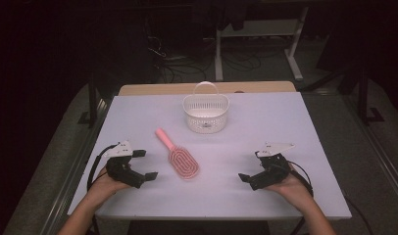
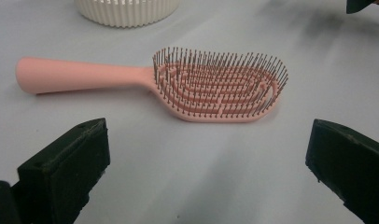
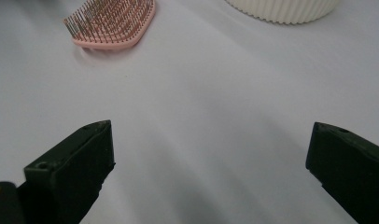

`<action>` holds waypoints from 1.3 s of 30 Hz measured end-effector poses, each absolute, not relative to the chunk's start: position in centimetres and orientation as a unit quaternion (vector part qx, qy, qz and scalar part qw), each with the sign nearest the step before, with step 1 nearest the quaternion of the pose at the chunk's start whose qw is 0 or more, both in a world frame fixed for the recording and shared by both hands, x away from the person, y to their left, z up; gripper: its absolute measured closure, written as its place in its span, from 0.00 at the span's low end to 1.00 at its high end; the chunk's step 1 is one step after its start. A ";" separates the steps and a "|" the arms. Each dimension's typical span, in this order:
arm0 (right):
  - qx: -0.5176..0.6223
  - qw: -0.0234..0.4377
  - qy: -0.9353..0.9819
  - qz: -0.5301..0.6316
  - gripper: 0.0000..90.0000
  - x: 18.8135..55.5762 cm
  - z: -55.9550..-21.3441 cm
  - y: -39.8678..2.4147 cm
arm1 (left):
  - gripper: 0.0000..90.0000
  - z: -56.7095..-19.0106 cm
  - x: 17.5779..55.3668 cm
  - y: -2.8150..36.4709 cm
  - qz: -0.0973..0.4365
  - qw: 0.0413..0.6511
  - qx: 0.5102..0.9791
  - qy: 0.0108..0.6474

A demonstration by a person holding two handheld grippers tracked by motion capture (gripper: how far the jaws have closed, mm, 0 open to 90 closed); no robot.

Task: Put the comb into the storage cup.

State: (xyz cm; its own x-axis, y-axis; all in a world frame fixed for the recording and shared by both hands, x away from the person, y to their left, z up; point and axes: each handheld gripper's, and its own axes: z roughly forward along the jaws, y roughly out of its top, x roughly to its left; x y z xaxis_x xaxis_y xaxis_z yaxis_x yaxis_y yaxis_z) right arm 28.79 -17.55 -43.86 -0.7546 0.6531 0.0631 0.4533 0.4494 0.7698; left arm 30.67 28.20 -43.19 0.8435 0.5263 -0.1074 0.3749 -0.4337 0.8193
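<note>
High view: pink hairbrush (image 1: 179, 157) lies on desk (image 1: 285, 122), outside white basket (image 1: 206, 113).
Left hand-held gripper (image 1: 147, 165): wide open, empty.
Right hand-held gripper (image 1: 251, 165): wide open, empty.
Progress: likely nothing started; grasping and moving the hairbrush remain.

Count on the tabletop (image 1: 285, 117): one pink hairbrush (image 1: 179, 157), lying left of the middle; one white slotted basket (image 1: 206, 113) with one hoop handle, near the far edge. Two handheld grippers, one left gripper (image 1: 144, 165) and one right gripper (image 1: 251, 166), each with two black jaws. Two hands enter over the near edge.
</note>
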 end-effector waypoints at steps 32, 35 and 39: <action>0.336 0.119 0.833 0.424 0.01 28.9 -43.4 -17.6 | 0.00 -42.5 31.9 28.0 0.087 0.467 0.839 0.266; 0.336 0.119 0.832 0.425 0.01 28.9 -43.4 -17.6 | 0.00 -42.4 32.0 28.0 0.087 0.468 0.839 0.265; 0.339 0.117 0.830 0.428 0.01 28.9 -43.3 -17.7 | 0.00 -42.2 32.2 27.9 0.089 0.469 0.838 0.265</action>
